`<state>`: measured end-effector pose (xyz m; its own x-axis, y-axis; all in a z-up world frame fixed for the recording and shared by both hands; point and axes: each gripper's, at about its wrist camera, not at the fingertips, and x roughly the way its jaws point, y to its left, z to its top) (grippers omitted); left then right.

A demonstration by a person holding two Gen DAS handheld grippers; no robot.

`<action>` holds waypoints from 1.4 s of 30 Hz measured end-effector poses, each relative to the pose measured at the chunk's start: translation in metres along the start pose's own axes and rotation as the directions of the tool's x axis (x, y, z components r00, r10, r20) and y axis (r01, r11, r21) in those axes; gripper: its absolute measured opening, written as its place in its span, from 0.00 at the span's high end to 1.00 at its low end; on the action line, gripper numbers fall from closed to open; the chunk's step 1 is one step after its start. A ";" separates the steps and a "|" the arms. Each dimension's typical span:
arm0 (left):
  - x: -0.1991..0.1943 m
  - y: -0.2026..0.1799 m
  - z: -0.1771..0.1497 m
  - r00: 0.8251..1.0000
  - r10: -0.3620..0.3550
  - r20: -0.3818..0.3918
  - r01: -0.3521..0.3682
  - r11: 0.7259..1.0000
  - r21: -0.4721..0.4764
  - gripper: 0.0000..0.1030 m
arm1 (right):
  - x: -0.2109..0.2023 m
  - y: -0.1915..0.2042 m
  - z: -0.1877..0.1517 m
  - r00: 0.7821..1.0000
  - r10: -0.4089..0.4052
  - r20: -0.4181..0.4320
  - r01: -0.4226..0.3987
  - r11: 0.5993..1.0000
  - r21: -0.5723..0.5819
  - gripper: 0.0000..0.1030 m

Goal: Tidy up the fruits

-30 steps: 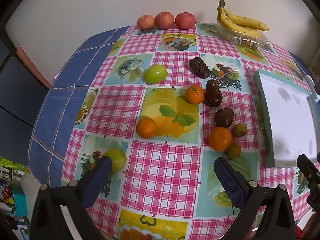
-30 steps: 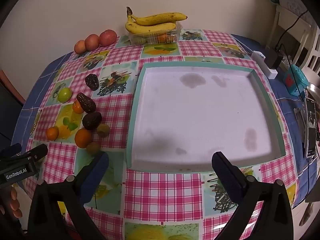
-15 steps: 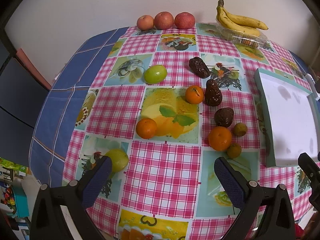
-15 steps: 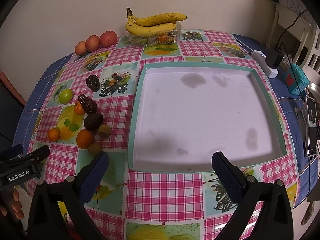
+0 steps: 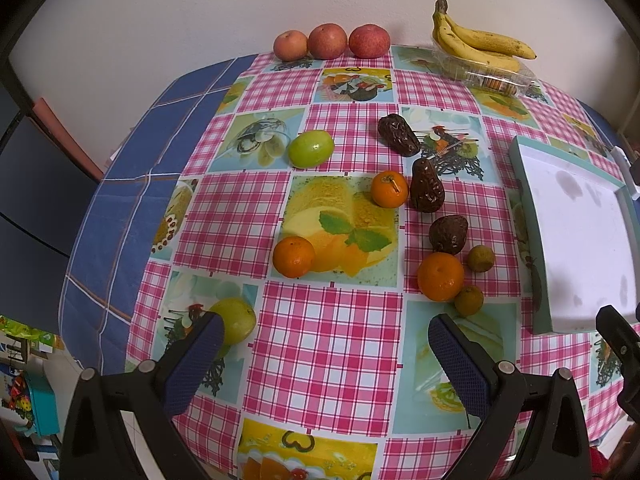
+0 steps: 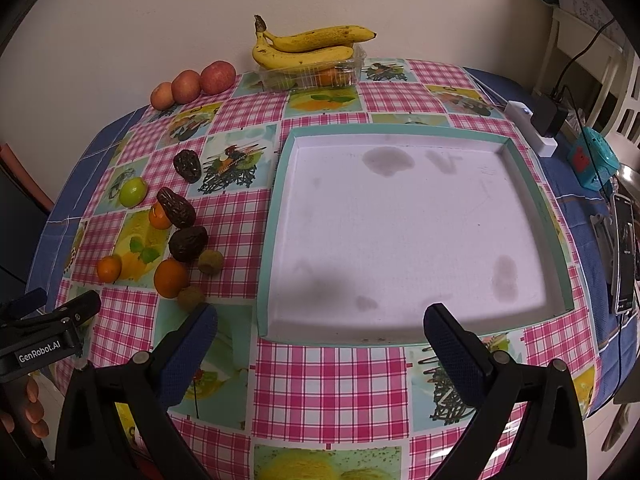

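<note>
Fruit lies loose on the checked tablecloth: three oranges (image 5: pixel 441 276), three dark avocados (image 5: pixel 427 192), two small brownish-green fruits (image 5: pixel 469 300) and two green fruits (image 5: pixel 311 148). One green fruit (image 5: pixel 236 320) sits just behind my left finger. Three apples (image 5: pixel 328 41) and bananas (image 5: pixel 480 46) rest at the far edge. An empty white tray (image 6: pixel 408 224) with a teal rim lies to the right. My left gripper (image 5: pixel 326 354) hovers open over the near table. My right gripper (image 6: pixel 320 342) is open before the tray's near rim.
The bananas lie on a clear plastic punnet (image 6: pixel 316 74). A white power strip with a black adapter (image 6: pixel 538 124), a teal gadget (image 6: pixel 596 160) and a phone (image 6: pixel 624 256) sit along the right edge. A hand (image 6: pixel 32 408) holds the left gripper.
Both grippers have drifted only slightly; the fruit and the tray sit a little lower in the views. Both stay open and nothing on the table moved.
</note>
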<state>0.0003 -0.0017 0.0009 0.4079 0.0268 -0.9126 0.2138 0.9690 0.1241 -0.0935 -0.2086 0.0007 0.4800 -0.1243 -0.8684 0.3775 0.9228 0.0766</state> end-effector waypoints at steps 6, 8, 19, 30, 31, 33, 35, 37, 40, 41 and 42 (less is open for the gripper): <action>-0.001 0.000 0.001 1.000 0.001 0.002 -0.001 1.000 0.000 0.00 | 0.000 0.000 0.000 1.000 0.000 0.000 0.000 1.000 0.000 0.00; -0.001 0.000 0.001 1.000 0.000 0.002 0.000 1.000 0.000 0.00 | 0.000 0.000 0.000 1.000 0.001 0.000 -0.001 1.000 0.000 0.00; -0.001 0.002 0.002 1.000 0.002 0.001 -0.002 1.000 0.000 0.00 | 0.002 0.003 -0.001 1.000 0.006 -0.003 -0.006 1.000 -0.005 0.00; -0.001 0.004 0.002 1.000 0.004 0.001 -0.004 1.000 0.000 0.00 | 0.002 0.003 -0.001 1.000 0.006 -0.004 -0.006 1.000 -0.005 0.00; -0.001 0.004 0.002 1.000 0.004 0.001 -0.004 1.000 0.000 0.00 | 0.002 0.003 -0.001 1.000 0.006 -0.004 -0.006 1.000 -0.005 0.00; -0.001 0.003 0.001 1.000 0.005 0.001 -0.005 1.000 -0.001 0.00 | 0.002 0.003 -0.001 1.000 0.006 -0.004 -0.006 1.000 -0.005 0.00; -0.001 0.002 0.001 1.000 0.005 0.001 -0.005 1.000 -0.001 0.00 | 0.002 0.003 -0.001 1.000 0.005 -0.005 -0.006 1.000 -0.005 0.00; -0.001 0.003 0.001 1.000 0.005 0.001 -0.005 1.000 -0.002 0.00 | 0.002 0.003 -0.001 1.000 0.006 -0.004 -0.006 1.000 -0.005 0.00; -0.001 0.003 0.000 1.000 -0.002 0.000 0.002 1.000 -0.003 0.00 | 0.002 0.003 -0.001 1.000 0.006 -0.005 -0.006 1.000 -0.005 0.00; 0.000 0.003 0.000 1.000 -0.004 -0.001 0.004 1.000 -0.003 0.00 | 0.002 0.003 -0.001 1.000 0.007 -0.005 -0.007 1.000 -0.005 0.00; 0.000 0.003 -0.001 1.000 -0.006 -0.001 0.006 1.000 -0.003 0.00 | 0.002 0.003 -0.001 1.000 0.007 -0.004 -0.007 1.000 -0.005 0.00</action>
<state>0.0005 0.0016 0.0013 0.4057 0.0216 -0.9138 0.2135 0.9698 0.1177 -0.0925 -0.2060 -0.0012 0.4790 -0.1166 -0.8700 0.3701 0.9256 0.0797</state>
